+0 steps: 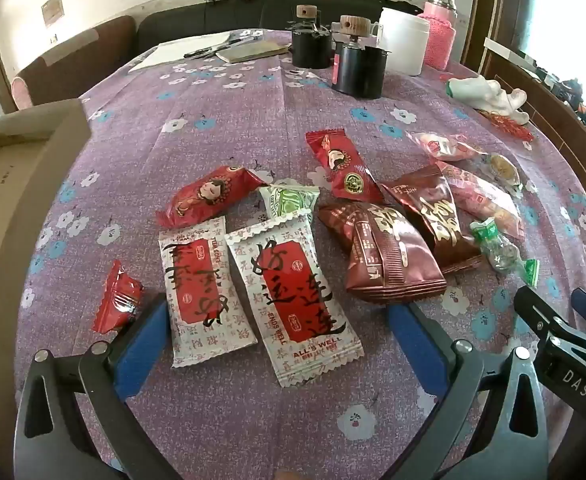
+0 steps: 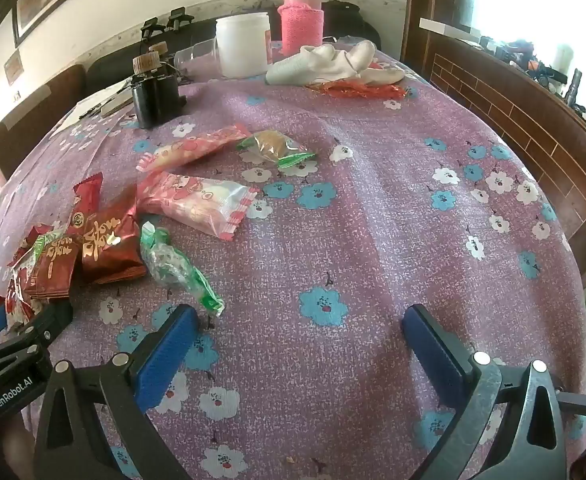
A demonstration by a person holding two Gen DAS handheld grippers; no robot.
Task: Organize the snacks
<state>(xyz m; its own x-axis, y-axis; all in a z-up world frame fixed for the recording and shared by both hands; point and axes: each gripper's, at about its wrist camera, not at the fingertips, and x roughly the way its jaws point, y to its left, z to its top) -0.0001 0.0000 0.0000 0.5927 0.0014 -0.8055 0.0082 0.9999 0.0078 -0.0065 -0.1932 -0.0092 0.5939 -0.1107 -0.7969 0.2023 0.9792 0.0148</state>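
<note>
Two grippers hang spread and empty above a loose heap of snacks on the flowered cloth point(image 1: 253, 112). The left gripper point(image 1: 279, 324) straddles two white packets point(image 1: 293, 304), its pads apart and touching nothing that I can tell. The right gripper point(image 2: 299, 334) sits over bare cloth, with a green-ended candy point(image 2: 173, 266) just beside its left pad.

Risks, as I judge them: the white packets lie side by side and touching, so closing the left jaws here could pinch both at once or slide one under the other. A small red packet point(image 1: 117, 296) lies just outside the left pad and could get nudged away. The wrappers look slick and puffy, so a shallow grip may squeeze one out. The brown packets point(image 1: 389, 256) overlap, so lifting one may drag its neighbour. The two grippers are near each other and could collide over the heap.

Only the left view shows the cardboard box point(image 1: 21, 184) at the table's left edge, probably the place for the snacks, and the whole left half of the heap. Only the right view shows the open cloth to the right and the pink packets point(image 2: 197, 200) and another green-ended candy point(image 2: 275, 146) clearly.
</note>
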